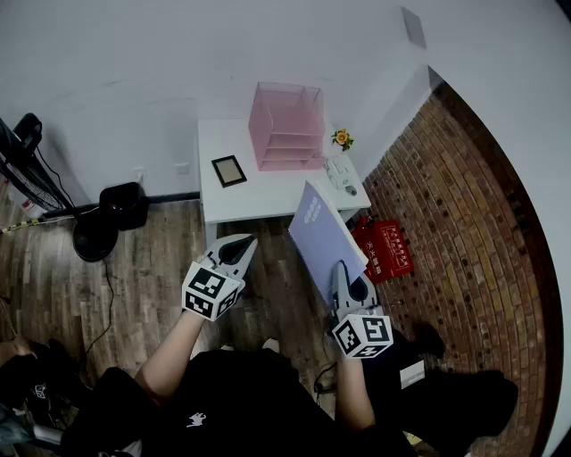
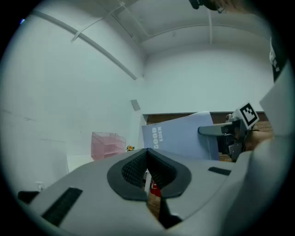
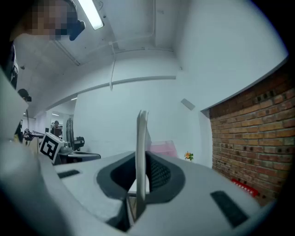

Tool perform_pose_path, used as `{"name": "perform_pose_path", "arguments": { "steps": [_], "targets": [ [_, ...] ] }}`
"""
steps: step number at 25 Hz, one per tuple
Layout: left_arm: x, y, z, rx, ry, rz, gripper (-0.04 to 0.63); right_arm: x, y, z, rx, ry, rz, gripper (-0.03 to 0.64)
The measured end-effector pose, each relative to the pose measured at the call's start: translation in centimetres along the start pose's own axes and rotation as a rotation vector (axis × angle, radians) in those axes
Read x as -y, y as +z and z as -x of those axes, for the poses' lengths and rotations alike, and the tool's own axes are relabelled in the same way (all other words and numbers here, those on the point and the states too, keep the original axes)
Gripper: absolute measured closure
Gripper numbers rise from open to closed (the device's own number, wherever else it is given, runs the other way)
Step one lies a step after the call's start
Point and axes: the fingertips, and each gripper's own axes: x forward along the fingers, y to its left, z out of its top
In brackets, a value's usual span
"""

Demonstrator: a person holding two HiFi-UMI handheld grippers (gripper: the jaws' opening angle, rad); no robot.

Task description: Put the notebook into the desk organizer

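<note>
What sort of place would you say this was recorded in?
Probably an indoor office or studio corner: a small white table with a pink desk organizer stands against a plain white wall, with a brick wall on the right and wood-plank flooring.

right gripper (image 3: 140,177) gripping the notebook (image 3: 142,138) edge-on.
the notebook stands upright between the dark ribbed fingers (image 3: 161,174), its thin pale edge facing the camera and rising well above them; the fingers press on it from both sides. behind it, just right of the edge, a pink organizer (image 3: 162,148) shows, with a small orange flower (image 3: 188,156) near its right side. a brick wall (image 3: 249,133) fills the right of the view, with a red thing (image 3: 246,185) low against it. at far left a black-and-white marker cube (image 3: 50,146) sits before dark equipment. white walls and ceiling run above, with a lit tube light (image 3: 91,14) at top left.
</note>
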Motion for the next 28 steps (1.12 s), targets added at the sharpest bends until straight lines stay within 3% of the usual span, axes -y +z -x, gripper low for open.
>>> {"name": "perform_pose_path", "arguments": {
  "steps": [13, 28],
  "targets": [
    [-0.4, -0.6, -0.1, 0.017, 0.000, 0.047, 0.592, -0.3, 0.5, 0.1, 0.039, 0.016, -0.032, 0.586],
    [-0.7, -3.1, -2.3, -0.036, 0.012, 0.062, 0.592, 1.9, -1.6, -0.9, 0.000, 0.016, -0.049, 0.586]
  ]
}}
